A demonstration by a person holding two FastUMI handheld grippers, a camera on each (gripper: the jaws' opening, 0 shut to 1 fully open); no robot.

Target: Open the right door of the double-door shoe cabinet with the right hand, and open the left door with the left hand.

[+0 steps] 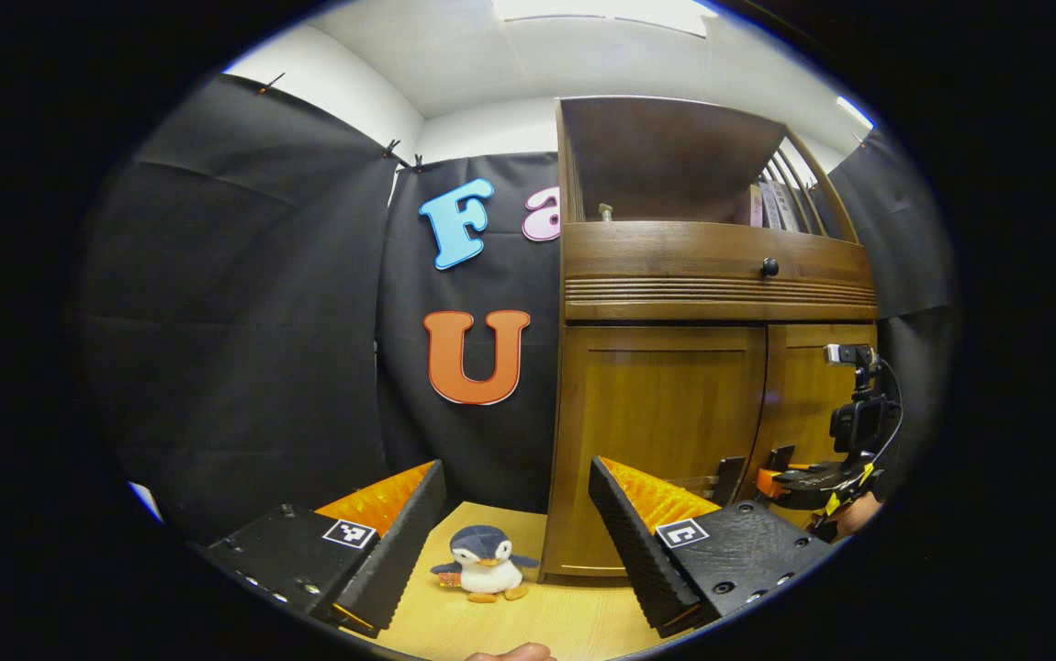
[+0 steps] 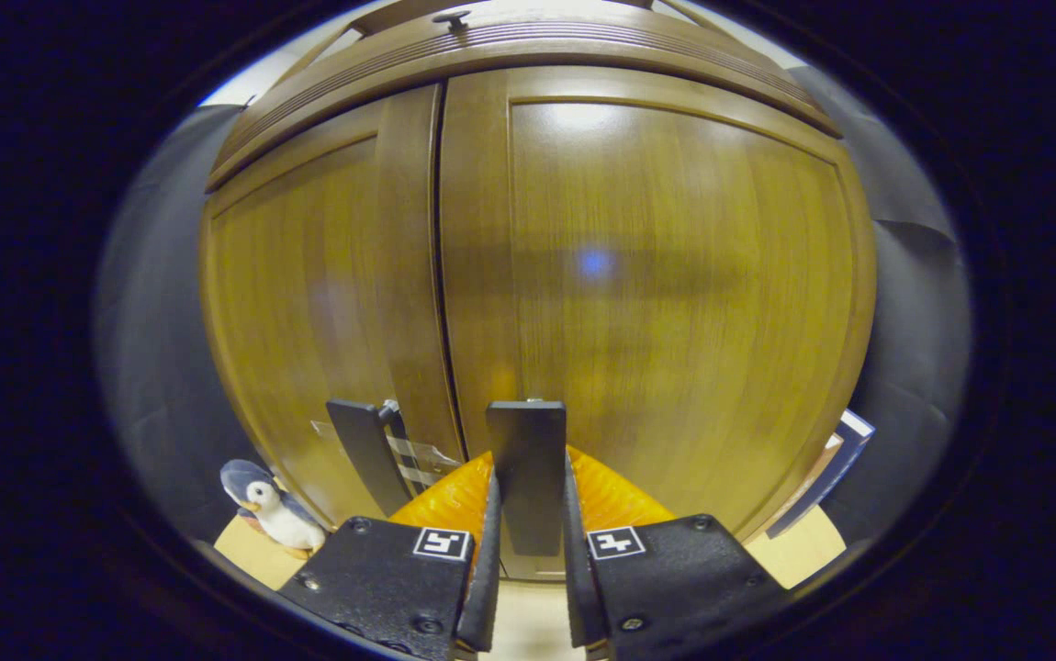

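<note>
Wooden shoe cabinet (image 1: pixel 675 386) stood ahead and right of the left gripper (image 1: pixel 517 528) in the left gripper view, its fingers spread wide on nothing; a toy penguin (image 1: pixel 484 564) sat between them on the table (image 1: pixel 574 620).

In the right gripper view, the right gripper (image 2: pixel 528 542) had both fingers pressed on the right door's handle (image 2: pixel 528 468), the left door's handle (image 2: pixel 365 454) just left of it, both doors closed.

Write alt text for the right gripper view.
The right gripper has its fingers closed on the dark handle of the cabinet's right door, which looks closed. The left door has its own handle; a toy penguin stands lower left.
</note>
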